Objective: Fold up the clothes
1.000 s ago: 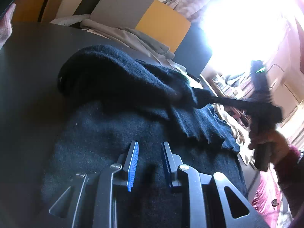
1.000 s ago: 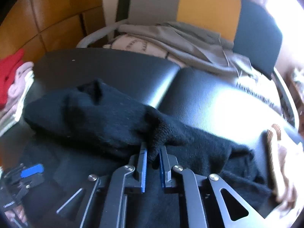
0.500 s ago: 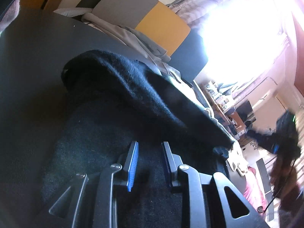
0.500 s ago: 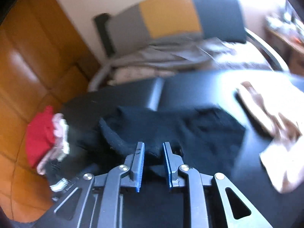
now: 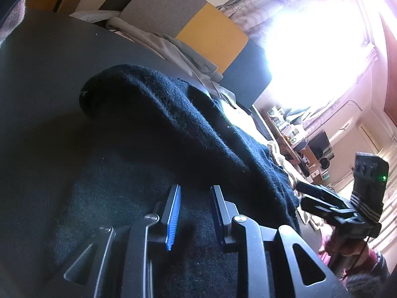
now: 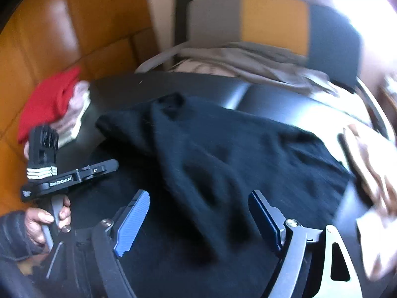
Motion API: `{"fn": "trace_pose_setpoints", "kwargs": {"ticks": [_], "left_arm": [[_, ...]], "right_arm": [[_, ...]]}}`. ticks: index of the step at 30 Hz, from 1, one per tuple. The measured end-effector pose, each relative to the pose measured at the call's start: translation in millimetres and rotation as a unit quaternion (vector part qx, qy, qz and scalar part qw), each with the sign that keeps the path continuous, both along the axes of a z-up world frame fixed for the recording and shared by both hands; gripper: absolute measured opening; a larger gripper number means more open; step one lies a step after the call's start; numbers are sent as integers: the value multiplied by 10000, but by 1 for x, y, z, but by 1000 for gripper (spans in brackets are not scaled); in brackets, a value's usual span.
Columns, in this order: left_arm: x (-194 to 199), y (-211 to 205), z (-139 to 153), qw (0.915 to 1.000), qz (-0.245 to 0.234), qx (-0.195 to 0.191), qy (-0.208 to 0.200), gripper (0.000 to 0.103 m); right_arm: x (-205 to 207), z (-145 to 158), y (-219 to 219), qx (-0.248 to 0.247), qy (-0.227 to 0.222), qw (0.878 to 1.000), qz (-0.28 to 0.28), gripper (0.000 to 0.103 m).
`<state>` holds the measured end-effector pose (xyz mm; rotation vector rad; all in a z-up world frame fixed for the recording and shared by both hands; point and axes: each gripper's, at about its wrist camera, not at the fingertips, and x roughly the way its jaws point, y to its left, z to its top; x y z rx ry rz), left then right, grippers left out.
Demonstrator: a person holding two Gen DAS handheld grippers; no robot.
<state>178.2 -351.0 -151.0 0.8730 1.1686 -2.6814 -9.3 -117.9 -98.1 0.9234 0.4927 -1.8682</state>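
Sleeve released and laid across the garment

The black sweater (image 6: 223, 154) has been let go by the right gripper (image 6: 198, 213), whose jaws, earlier pinched on a fold of knit, are now spread wide with nothing between them. The fold, previously lifted and stretched taut, is now draped flat over the body of the garment.

Obscured, cropped and blurred items

We find the right wrist view smeared: black sweater (image 6: 223, 164) weave unreadable, beige garment (image 6: 369, 173) cut by the right edge, red clothes (image 6: 49, 101) soft. In the left wrist view, glare whites out the window (image 5: 310, 57); shelf clutter (image 5: 292, 129) is too small for us to name.
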Motion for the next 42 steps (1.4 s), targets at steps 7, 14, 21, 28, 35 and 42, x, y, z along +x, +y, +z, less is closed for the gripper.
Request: {"fn": "trace_pose_setpoints", "kwargs": {"ticks": [7,14,21,28,35,42], "left_arm": [[13,0,8,9997,-7,72,-243,26],[57,-1,6,9996,-83,226,-149,26],[77,-20,4,9974,35,724,-36,27],[95,-40,-1,9943,359,974,-229,31],[97,-44,32,9988,161,47,-454,33],[17,-32,121,9546,-648,-2839,-628,34]], "right_arm": [[24,-47,-59,1632,1546,9730,516,30],[9,24,-21,245,-291,9992,138,5],[15,74,42,-1043,-1819,9774,-270,5],[57,11,94,-903,-2826,9533,-570,5],[68,-52,122,-455,-2826,9494,-1290,28],[90,-45,101,-234,-1993,9777,-625,74]]}}
